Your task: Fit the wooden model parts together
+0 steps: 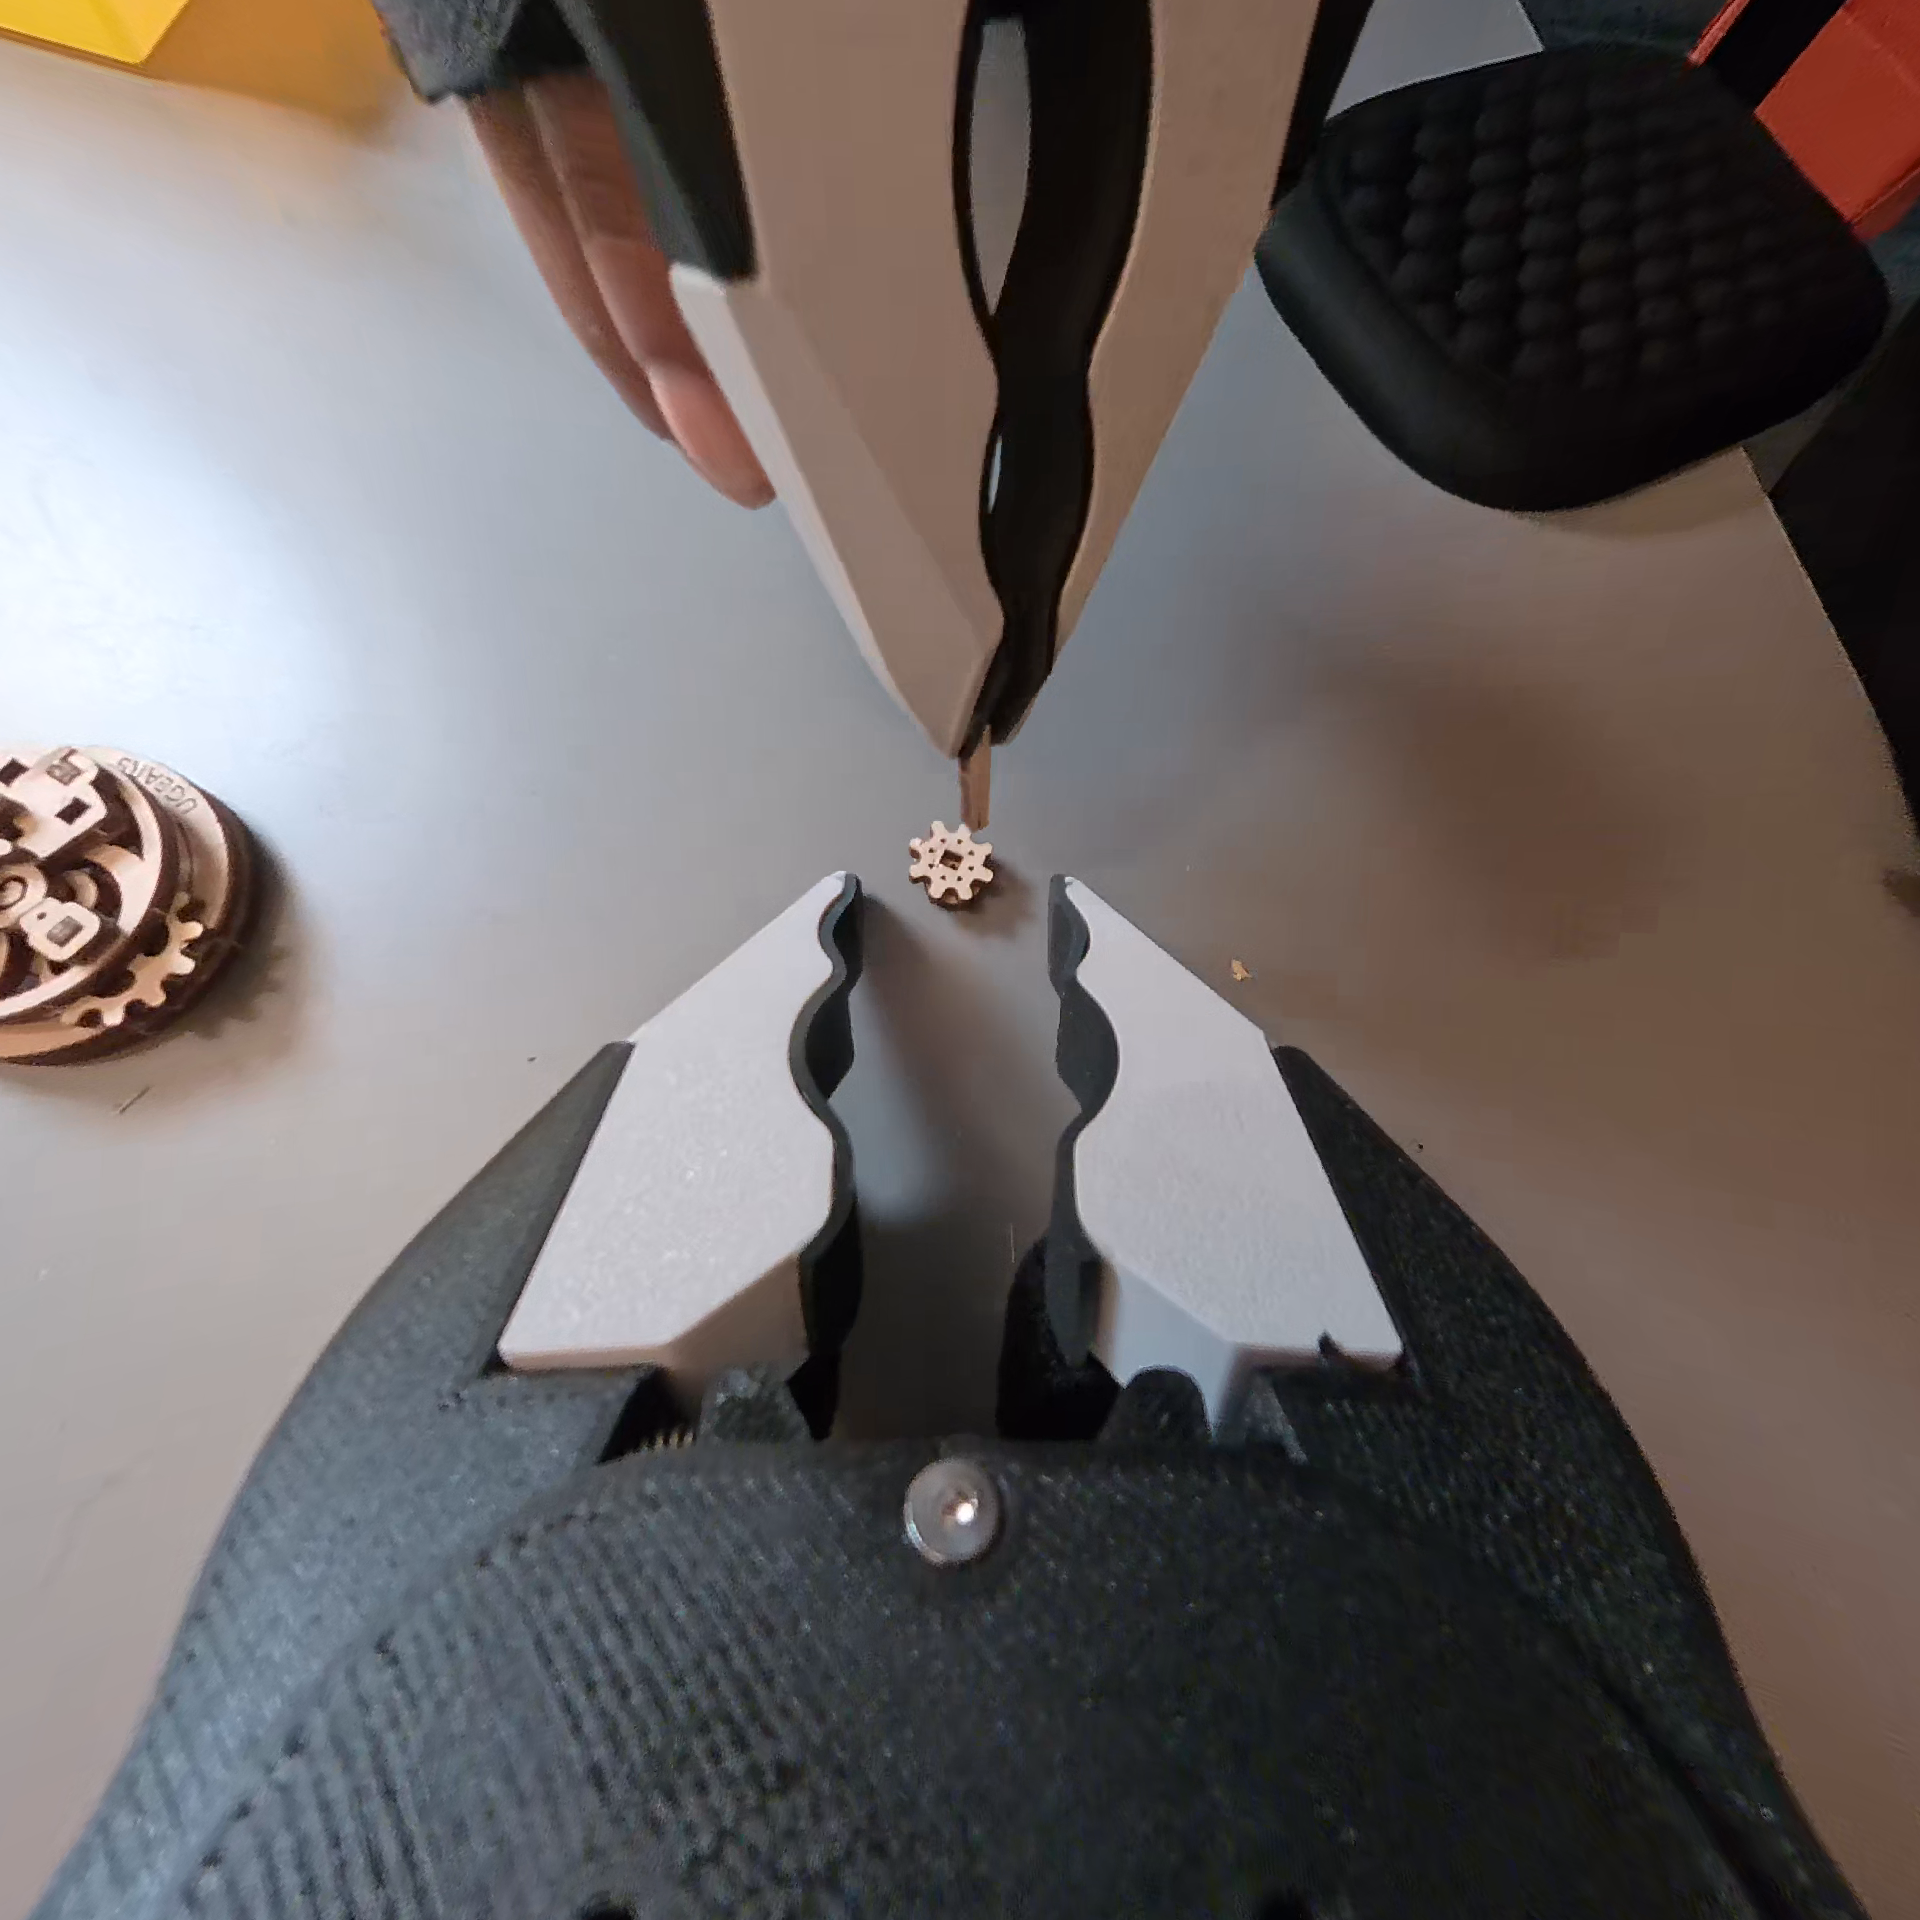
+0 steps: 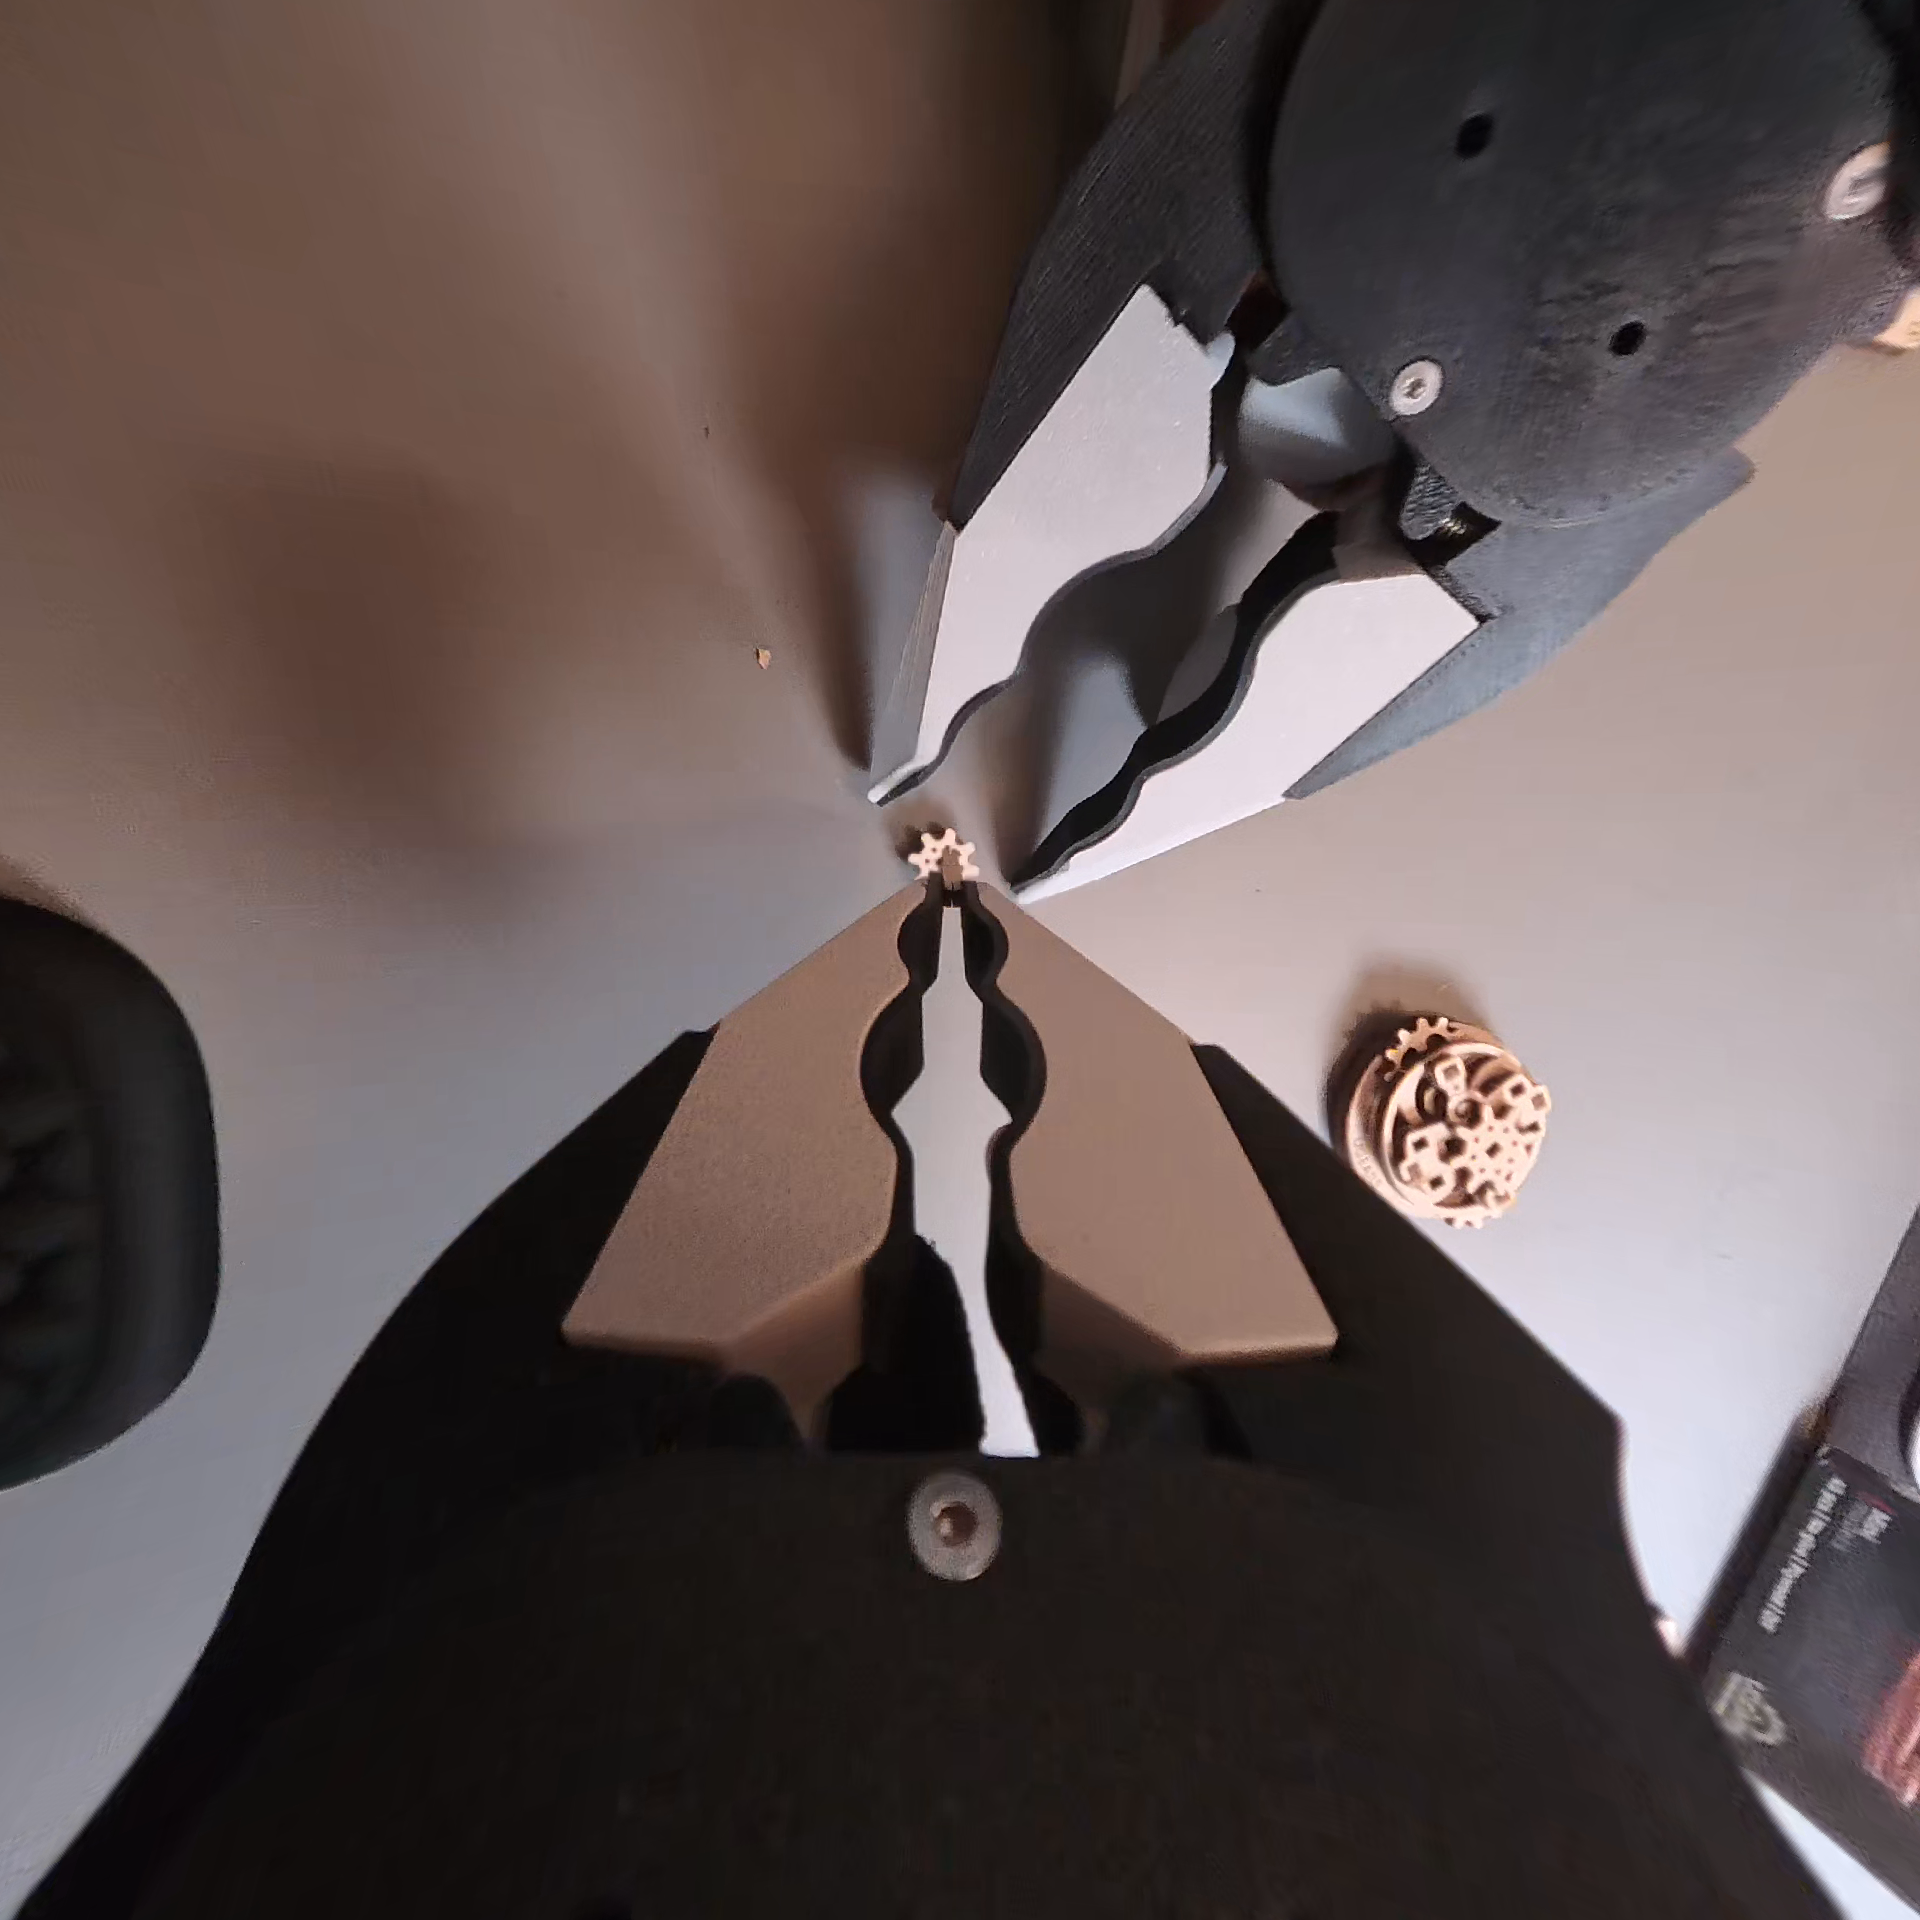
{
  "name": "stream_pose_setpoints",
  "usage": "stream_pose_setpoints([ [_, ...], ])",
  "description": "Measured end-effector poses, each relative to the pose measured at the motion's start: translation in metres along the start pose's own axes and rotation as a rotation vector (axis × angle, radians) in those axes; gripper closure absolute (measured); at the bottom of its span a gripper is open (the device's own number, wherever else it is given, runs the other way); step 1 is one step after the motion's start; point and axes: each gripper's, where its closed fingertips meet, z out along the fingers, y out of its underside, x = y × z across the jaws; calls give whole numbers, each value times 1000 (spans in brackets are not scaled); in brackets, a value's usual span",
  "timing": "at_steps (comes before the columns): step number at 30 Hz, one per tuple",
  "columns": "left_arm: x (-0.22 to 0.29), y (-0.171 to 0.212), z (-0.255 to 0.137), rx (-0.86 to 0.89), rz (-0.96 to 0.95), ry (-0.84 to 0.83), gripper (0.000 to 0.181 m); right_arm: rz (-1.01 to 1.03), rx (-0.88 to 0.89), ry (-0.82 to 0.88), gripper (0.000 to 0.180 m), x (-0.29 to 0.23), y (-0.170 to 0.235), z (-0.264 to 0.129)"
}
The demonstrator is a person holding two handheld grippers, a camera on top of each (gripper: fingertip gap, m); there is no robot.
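Right gripper point(image 1: 982, 732), clamped on a small wooden pin point(image 1: 975, 795), hovers above the gear point(image 1: 951, 864); left gripper point(image 1: 954, 899), beside it, gapes empty; unsteadied, that gear could skid, the pin missing its square hole.

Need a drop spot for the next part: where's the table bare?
Free: the table between the round wooden assembly and small gear; also right of the gear. Crowded: around the gear, left hand-held gripper open, right hand-held gripper holding a peg.
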Motion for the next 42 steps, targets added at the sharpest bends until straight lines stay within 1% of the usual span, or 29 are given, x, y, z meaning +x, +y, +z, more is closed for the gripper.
stream_pose_setpoints([
  [12,-1,-1,1,0,8,-3,154,-88,-112,-40,179,-2,8,16],
  [17,-2,-1,1,0,8,-5,156,-110,-136,-47,179,-3,8,17],
  [21,-3,-1,2,-1,14,-8,160,-143,-176,-54,179,-3,8,17],
  [26,-2,0,2,-4,27,4,166,-202,-238,-63,179,-2,8,18],
  [32,-3,0,2,-5,45,19,167,-278,-327,-76,179,0,10,18],
  [38,-3,0,2,-5,54,21,170,-267,-394,-99,179,-2,11,18],
  [42,-3,0,2,-5,60,17,170,-226,-388,-113,179,-1,8,20],
])
